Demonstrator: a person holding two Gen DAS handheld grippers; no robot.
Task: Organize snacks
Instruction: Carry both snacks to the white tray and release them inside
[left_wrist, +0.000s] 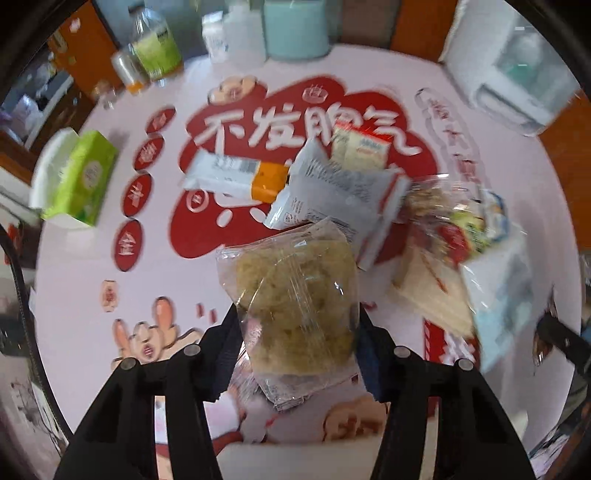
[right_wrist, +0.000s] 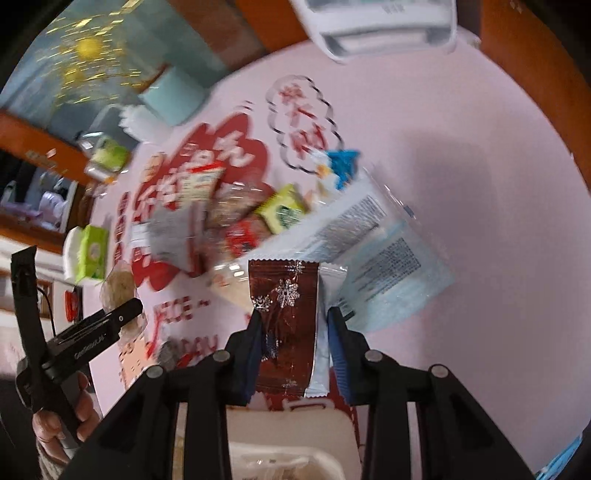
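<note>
snacks are still mostly in one loose pile on the table, lying over the big red print at its middle. my left hand-held gripper is clamped on a clear pack of pale crumbly cake, lifted on the near side of that pile. my right hand-held gripper is pinched on a brown snowflake wrapper with a silver one pressed beside it; i can't tell whether both are truly gripped. a pale blue pack lies just right of the pile, and a white tray shows below the right fingers.

my worry is the silver wrapper slipping free, since foil is slick and held by its edge. squeezing harder on the cake could crush it. the frames are blurred, so fast swings near the pile could knock the top packs, or the green tissue box to its left.
</note>
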